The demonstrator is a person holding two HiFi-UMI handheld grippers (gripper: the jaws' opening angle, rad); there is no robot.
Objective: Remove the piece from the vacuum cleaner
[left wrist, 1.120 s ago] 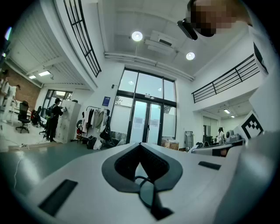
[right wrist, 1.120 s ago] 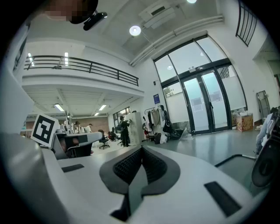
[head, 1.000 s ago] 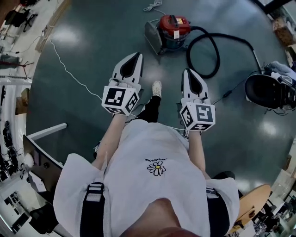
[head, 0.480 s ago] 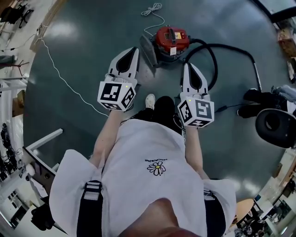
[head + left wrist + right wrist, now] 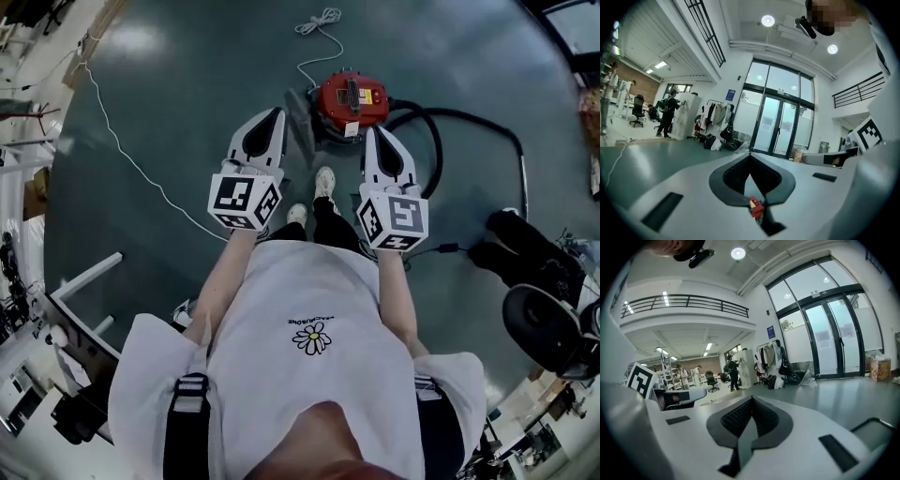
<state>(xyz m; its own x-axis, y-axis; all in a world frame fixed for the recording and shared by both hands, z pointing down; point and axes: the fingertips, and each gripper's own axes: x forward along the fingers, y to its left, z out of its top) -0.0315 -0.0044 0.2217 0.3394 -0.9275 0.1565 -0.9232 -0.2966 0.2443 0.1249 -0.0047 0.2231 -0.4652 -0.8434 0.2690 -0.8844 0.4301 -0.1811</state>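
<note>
The red vacuum cleaner point(image 5: 352, 98) stands on the green floor just ahead of me. A black hose point(image 5: 439, 122) loops off to its right, and a grey floor nozzle point(image 5: 300, 129) lies at its left side. Both grippers hang in the air short of it, with nothing in them. My left gripper point(image 5: 278, 112) is shut, its tips over the nozzle. My right gripper point(image 5: 372, 129) is shut just right of the red body. In the left gripper view the left gripper point(image 5: 750, 153) has its jaws met, and a bit of the vacuum cleaner point(image 5: 756, 207) shows below them. The right gripper point(image 5: 751, 398) is likewise shut.
The vacuum's white power cord point(image 5: 317, 26) lies coiled beyond it. A thin white cable point(image 5: 127, 145) runs across the floor at left. A black chair point(image 5: 542, 326) and dark bags point(image 5: 525, 248) stand at right, a desk point(image 5: 89, 272) at left. My shoes point(image 5: 324, 180) are under the grippers.
I have walked up to the vacuum cleaner. Both grippers have come forward with me and now sit level with its near side. Their jaws stay shut.
</note>
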